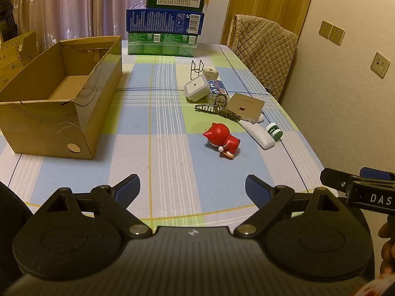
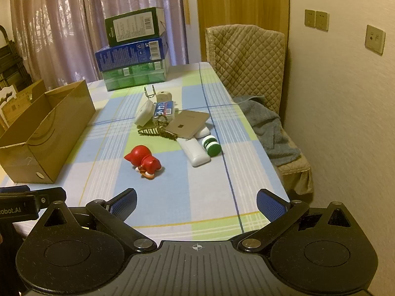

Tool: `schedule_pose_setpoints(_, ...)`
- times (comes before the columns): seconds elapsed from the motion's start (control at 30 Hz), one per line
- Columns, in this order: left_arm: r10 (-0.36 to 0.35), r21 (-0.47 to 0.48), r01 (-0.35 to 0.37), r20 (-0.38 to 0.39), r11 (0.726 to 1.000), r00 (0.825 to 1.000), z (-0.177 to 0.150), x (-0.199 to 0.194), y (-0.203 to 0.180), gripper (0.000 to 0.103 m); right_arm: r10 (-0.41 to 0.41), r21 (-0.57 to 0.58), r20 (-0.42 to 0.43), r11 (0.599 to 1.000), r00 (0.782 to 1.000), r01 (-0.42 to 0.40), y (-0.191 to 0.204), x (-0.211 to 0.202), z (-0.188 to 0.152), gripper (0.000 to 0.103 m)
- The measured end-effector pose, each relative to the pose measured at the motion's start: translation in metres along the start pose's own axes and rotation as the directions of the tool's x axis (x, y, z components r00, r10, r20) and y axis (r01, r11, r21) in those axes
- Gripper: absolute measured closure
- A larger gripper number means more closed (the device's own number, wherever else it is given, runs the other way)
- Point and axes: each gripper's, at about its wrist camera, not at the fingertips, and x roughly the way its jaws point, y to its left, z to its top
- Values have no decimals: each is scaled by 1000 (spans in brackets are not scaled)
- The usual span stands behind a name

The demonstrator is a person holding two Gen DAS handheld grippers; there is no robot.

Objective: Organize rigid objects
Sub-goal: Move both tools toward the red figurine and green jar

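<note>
Two grippers hang over the near edge of the checked surface [image 1: 160, 148], both with fingers spread wide and nothing between them: the left gripper [image 1: 192, 190] and the right gripper [image 2: 196, 203].

Largest on the surface is the open cardboard box [image 1: 61, 113], at about ten o'clock from the left gripper and seemingly empty; I take it to be where the items should go. At twelve o'clock, far back, stands a stack of cartons [image 1: 165, 24].

The clutter to sort lies at about one o'clock from the left gripper. It includes a tan flat router-like box [image 1: 245, 106] propped on a white remote-shaped case [image 1: 259, 135], a white square device [image 1: 196, 88], a patterned hair claw [image 1: 217, 108] and a small green-and-white jar [image 1: 274, 130]. The red cat figurine [image 1: 221, 140] lies apart and nearest, on its side.

Risks, as I judge them: the figurine is rounded and glossy, so an off-centre pinch could squirt it away. The jar lies on its side close to the right-hand edge and could roll off if nudged. Pulling one item from the overlapping pile may drag the claw or tip the propped box.
</note>
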Motion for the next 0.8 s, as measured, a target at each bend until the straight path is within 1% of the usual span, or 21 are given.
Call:
schedule_pose_setpoints(0.4, -1, -8, 1, -6, 1000, 1000, 1, 0, 0, 13, 0, 1, 6, 1000, 1000, 0, -1, -1, 1, 3)
schedule_pose_setpoints(0.8, 7, -9, -7, 13, 1000, 1000, 4, -1, 6, 13, -12, -7, 27, 1000, 1000, 12, 1, -1, 6, 3)
